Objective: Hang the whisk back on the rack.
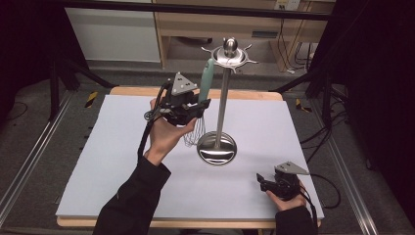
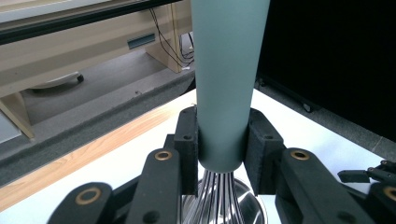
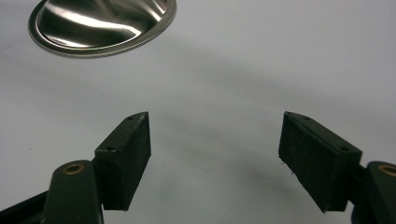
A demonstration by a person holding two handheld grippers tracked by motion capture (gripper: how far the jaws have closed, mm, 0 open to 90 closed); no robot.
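Note:
A whisk with a pale green handle point(image 1: 206, 81) and wire loops point(image 1: 195, 133) is held upright beside a steel utensil stand point(image 1: 222, 98). My left gripper point(image 1: 199, 106) is shut on the lower part of the handle point(image 2: 224, 84), wires point(image 2: 219, 196) hanging below the pads. The handle's top reaches up beside the stand's hooked crown point(image 1: 230, 55); I cannot tell whether it hangs from a hook. My right gripper point(image 1: 261, 180) rests low on the white table near the front right. In the right gripper view its jaws stand wide apart, empty point(image 3: 215, 154), the stand's round base point(image 3: 100, 23) ahead.
The white mat point(image 1: 122, 161) covers a wooden table point(image 1: 147, 91). A wooden cabinet point(image 1: 220, 24) and cables stand beyond the far edge. Black curtains flank both sides. The other gripper point(image 2: 373, 179) shows at the lower right of the left gripper view.

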